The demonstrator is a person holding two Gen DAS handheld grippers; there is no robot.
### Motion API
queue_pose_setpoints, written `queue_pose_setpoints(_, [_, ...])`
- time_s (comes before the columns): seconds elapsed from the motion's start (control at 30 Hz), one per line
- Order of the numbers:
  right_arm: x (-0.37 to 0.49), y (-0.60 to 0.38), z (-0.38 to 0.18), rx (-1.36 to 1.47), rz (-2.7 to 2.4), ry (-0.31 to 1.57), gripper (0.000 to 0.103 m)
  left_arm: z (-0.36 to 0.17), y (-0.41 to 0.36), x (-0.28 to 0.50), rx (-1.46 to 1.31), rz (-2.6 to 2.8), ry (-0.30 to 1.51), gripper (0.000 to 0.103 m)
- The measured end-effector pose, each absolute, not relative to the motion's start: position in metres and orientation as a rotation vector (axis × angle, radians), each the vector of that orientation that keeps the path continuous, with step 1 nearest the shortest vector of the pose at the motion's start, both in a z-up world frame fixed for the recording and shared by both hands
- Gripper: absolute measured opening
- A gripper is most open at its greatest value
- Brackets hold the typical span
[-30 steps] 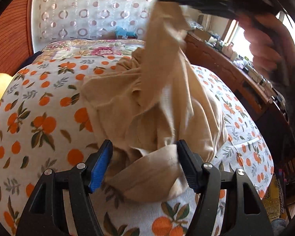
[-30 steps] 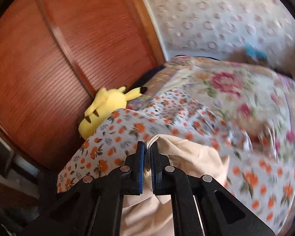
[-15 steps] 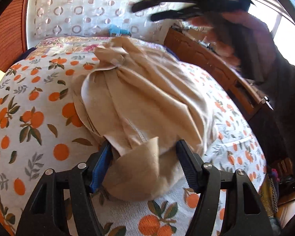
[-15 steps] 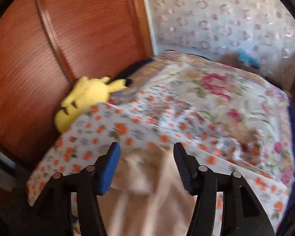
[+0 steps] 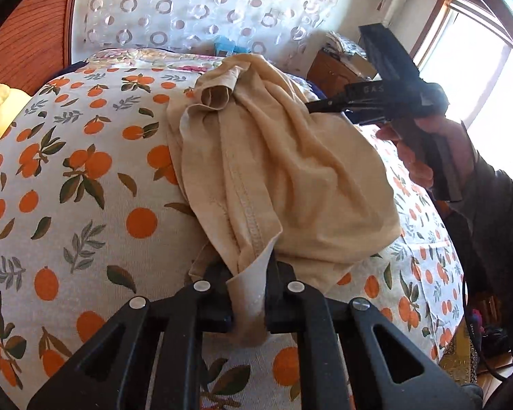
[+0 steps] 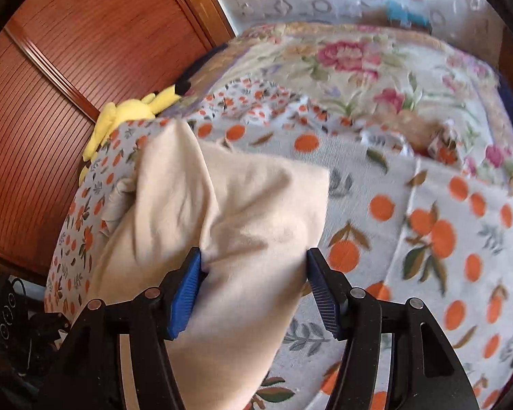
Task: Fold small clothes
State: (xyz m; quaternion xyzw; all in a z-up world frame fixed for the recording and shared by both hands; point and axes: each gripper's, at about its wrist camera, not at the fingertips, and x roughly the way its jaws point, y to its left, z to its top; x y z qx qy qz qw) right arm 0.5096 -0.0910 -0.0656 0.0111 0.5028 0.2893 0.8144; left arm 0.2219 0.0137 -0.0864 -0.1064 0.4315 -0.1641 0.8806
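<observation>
Pinching the tee's (image 5: 284,157) hem hides our closing left gripper's (image 5: 248,294) pads; only R view shows right gripper (image 6: 254,285) opening, cloth between.

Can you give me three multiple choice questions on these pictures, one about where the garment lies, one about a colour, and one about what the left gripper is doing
1. Where does the beige garment lie?
A. On the bed sheet printed with oranges
B. On a wooden floor
C. In a drawer

2. What colour is the plush toy at the bed's edge?
A. Green
B. Yellow
C. Purple

3. How does the left gripper stand?
A. Wide open over bare sheet
B. Clamped on a plush toy
C. Closing, with a fold of the garment pinched between its fingers

Answers:
1 A: the garment is heaped on the orange-print sheet in both views.
2 B: the toy by the wooden panel is bright yellow.
3 C: in the left wrist view a hem of beige cloth runs between the nearly shut fingers. The right gripper, by contrast, is opening, its pads spread around the cloth.
</observation>
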Motion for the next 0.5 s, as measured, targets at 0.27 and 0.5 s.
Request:
queue_pose_setpoints(0.27, [0.507,-0.091,-0.063,-0.009,0.613,1.042,0.031,-0.087,0.012,0.222,-0.204,-0.355,0.895,0.015])
queue_pose_setpoints(0.5, [0.487,-0.067,-0.013,-0.131,0.661,0.943,0.017,-0.084,0.017,0.215,-0.222,-0.341,0.866,0.011])
